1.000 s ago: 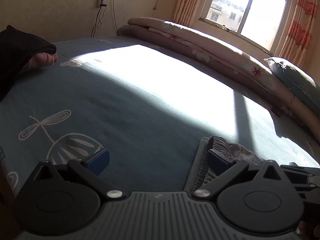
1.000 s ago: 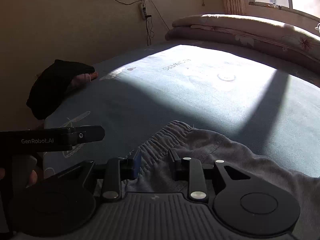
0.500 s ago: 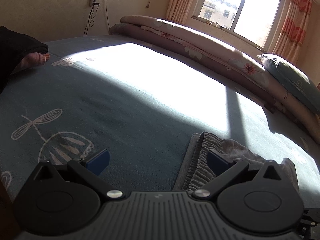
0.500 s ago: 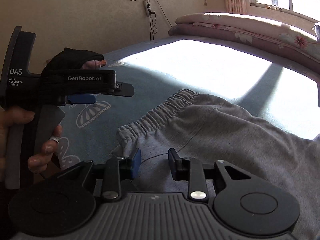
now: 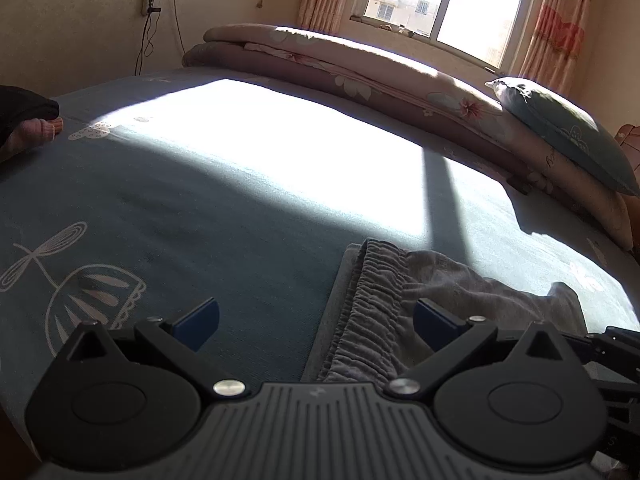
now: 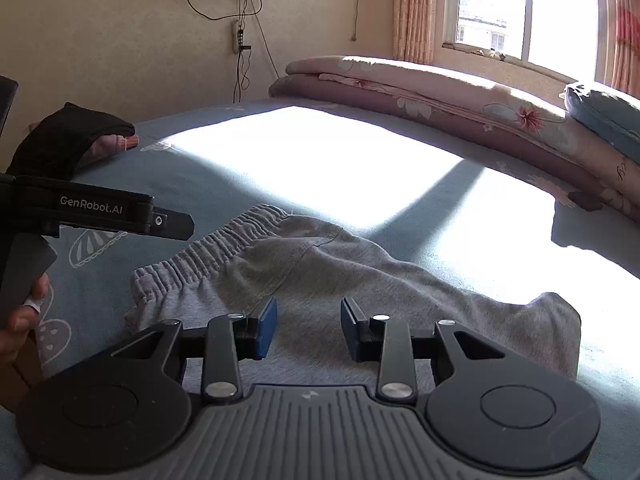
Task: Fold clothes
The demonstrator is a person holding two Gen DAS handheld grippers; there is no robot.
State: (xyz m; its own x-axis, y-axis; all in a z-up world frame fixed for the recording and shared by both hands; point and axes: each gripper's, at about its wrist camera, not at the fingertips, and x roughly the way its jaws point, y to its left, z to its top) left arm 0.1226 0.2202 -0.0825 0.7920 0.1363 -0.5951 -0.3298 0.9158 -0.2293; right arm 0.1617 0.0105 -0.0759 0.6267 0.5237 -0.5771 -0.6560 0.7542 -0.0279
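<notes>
Grey pants point(image 6: 320, 272) lie flat on the blue bed sheet point(image 6: 200, 176), with the elastic waistband point(image 6: 208, 256) turned toward the left. My right gripper point(image 6: 308, 320) hovers just over the grey cloth. Its jaws are opening and pinch nothing. In the left wrist view the waistband point(image 5: 376, 300) lies between the widely open fingers of my left gripper point(image 5: 316, 316), nearer the right finger point(image 5: 436, 316), and neither pad touches it. The left gripper point(image 6: 176, 224) shows from the side at the left of the right wrist view, held by a hand point(image 6: 20, 320).
A folded floral quilt point(image 5: 360, 72) runs along the far edge of the bed, with a pillow point(image 5: 560, 136) at its right end. Black cloth point(image 6: 64, 140) over something pinkish lies at the bed's left edge. Strong sunlight falls across the sheet's middle.
The right gripper's jaws have spread wider and drawn back from the waistband, so more of the pants shows. The left gripper has shifted and the pants have come further into its view.
</notes>
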